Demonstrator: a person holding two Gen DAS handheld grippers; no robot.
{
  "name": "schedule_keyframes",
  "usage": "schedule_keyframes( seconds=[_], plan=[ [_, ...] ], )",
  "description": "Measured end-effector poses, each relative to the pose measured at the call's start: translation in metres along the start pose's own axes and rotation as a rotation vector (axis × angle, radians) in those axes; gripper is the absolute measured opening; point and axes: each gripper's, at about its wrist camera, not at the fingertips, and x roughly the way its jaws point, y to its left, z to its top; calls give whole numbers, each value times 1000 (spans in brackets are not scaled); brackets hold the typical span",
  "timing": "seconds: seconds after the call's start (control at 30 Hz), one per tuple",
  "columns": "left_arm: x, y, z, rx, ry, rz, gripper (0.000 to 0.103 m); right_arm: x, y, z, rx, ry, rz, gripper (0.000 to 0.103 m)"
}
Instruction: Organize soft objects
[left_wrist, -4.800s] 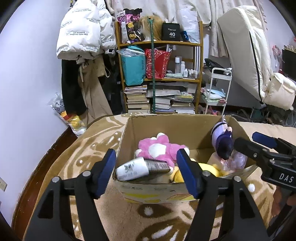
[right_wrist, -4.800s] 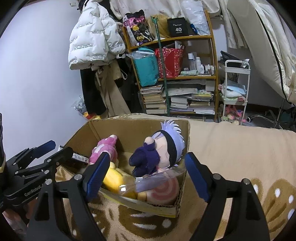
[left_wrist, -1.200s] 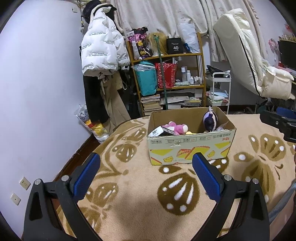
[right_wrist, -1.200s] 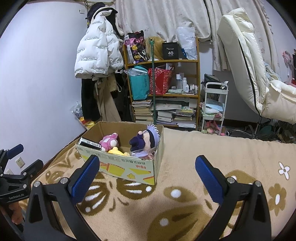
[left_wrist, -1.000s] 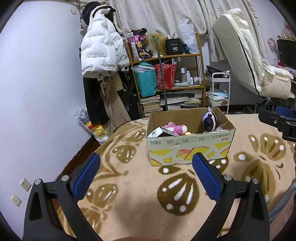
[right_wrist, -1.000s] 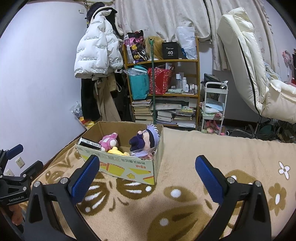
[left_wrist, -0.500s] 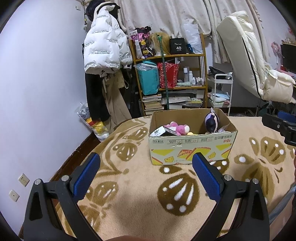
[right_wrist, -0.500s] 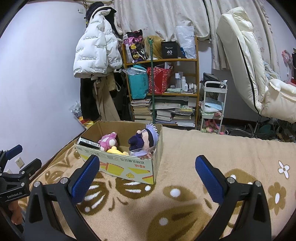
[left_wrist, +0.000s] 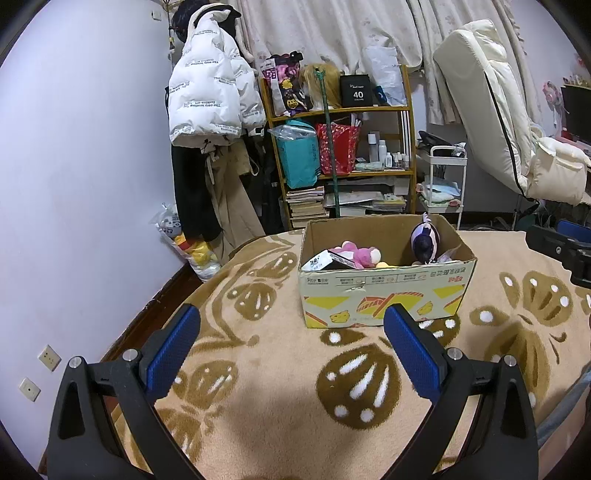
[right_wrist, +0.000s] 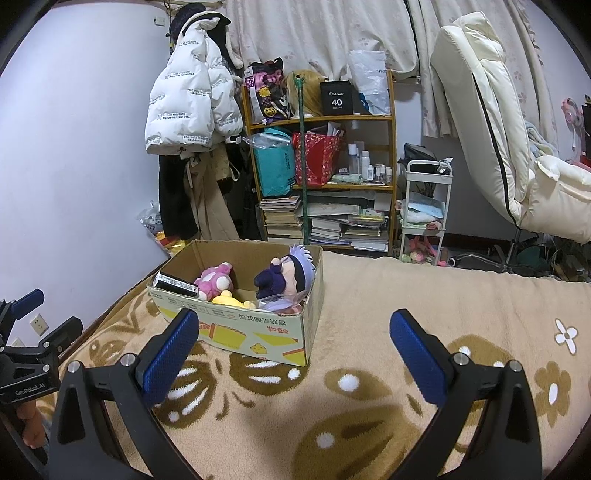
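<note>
A cardboard box (left_wrist: 384, 295) stands on the patterned beige blanket; it also shows in the right wrist view (right_wrist: 255, 338). Inside lie a pink plush (left_wrist: 356, 254) (right_wrist: 216, 282), a purple-haired doll (left_wrist: 424, 240) (right_wrist: 286, 275), a yellow plush (right_wrist: 231, 299) and a black-and-white flat pack (right_wrist: 175, 285). My left gripper (left_wrist: 291, 350) is open and empty, well back from the box. My right gripper (right_wrist: 293, 354) is open and empty, in front of the box's right corner.
A wooden shelf (left_wrist: 340, 155) with books, bags and bottles stands behind the box. A white puffer jacket (left_wrist: 207, 99) hangs at the left. A white cart (right_wrist: 424, 206) and a cream recliner (right_wrist: 495, 122) stand at the right. The blanket's left edge (left_wrist: 166, 295) drops off near the wall.
Both grippers have pulled far back from the box since 4.8 s ago and opened wide. Over the last second both views shift only slightly.
</note>
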Motion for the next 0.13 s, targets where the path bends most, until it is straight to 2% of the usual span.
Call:
schedule_keyframes(
  seconds=[0.13],
  plan=[
    [1,1,0,0,-2,3,99,0,0,1,-1,0,1,103]
  ],
)
